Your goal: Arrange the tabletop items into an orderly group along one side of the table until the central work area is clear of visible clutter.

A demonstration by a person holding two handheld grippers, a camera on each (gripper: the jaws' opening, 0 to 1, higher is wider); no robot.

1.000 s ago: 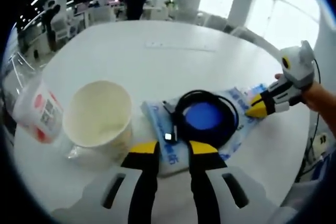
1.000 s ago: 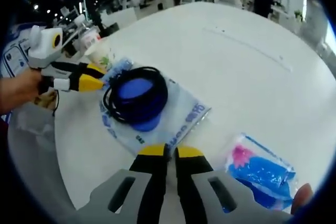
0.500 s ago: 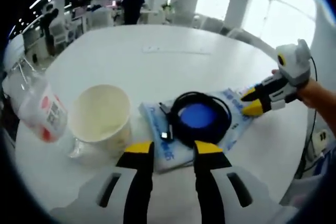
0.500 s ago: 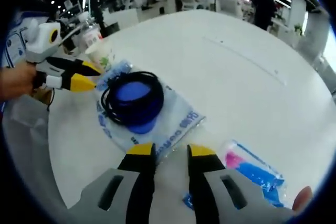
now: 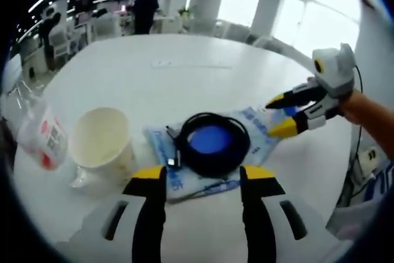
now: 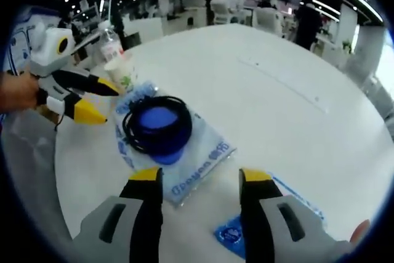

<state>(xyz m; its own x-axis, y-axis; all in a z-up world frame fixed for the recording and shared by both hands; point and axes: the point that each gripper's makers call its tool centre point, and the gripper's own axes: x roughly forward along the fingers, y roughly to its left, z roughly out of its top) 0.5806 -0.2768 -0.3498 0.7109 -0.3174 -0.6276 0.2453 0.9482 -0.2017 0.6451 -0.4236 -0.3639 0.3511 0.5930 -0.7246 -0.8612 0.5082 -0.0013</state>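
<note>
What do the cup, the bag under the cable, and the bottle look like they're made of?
The cup looks like paper: matte cream walls, thin rolled rim. The bag is likely thin glossy plastic: translucent, wrinkled, blue print, with a black cable coiled on it. The bottle seems clear plastic with a red and white label, though it is too blurred to be sure.

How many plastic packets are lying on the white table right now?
2. The clear packet with blue print lies under the black cable coil near the paper cup. A blue packet lies partly hidden behind the right hand-held gripper.
</note>
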